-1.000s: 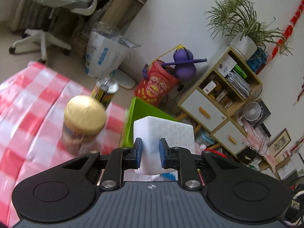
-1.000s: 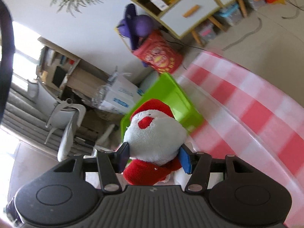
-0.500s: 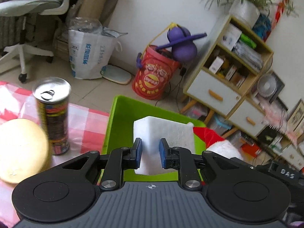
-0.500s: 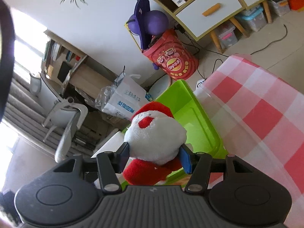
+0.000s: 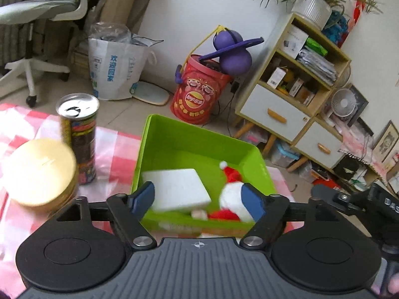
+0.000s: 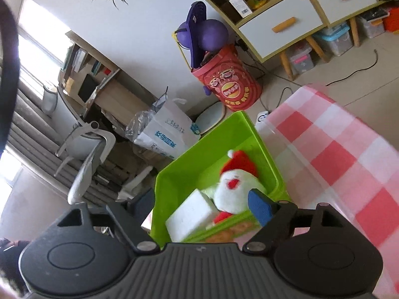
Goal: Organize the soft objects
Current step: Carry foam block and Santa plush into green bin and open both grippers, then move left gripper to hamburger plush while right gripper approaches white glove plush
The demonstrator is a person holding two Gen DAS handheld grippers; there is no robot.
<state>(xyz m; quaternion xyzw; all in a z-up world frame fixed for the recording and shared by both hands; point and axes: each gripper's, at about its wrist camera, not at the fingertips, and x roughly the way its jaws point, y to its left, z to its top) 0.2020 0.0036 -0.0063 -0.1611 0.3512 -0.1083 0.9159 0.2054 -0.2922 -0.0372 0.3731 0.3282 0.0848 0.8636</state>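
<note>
A green bin [image 5: 174, 134] stands on the pink checked tablecloth [image 5: 117, 149]. Inside it lie a white sponge block [image 5: 179, 189] and a Santa plush [image 5: 233, 191]. My left gripper [image 5: 197, 199] is open and empty, just above the bin's near edge. In the right wrist view the same bin [image 6: 214, 139] holds the sponge block [image 6: 192, 216] and the Santa plush [image 6: 237, 186]. My right gripper [image 6: 202, 209] is open and empty above the bin; its left finger is hidden.
A tall chip can [image 5: 78, 134] and a gold-lidded jar [image 5: 37, 172] stand left of the bin. The right gripper's body [image 5: 361, 201] shows at the right edge. The tablecloth [image 6: 336, 154] stretches right of the bin. Beyond the table is a red bucket [image 5: 199, 92].
Both grippers have opened. The sponge block has left my left gripper and the Santa plush my right gripper; both now lie in the green bin.
</note>
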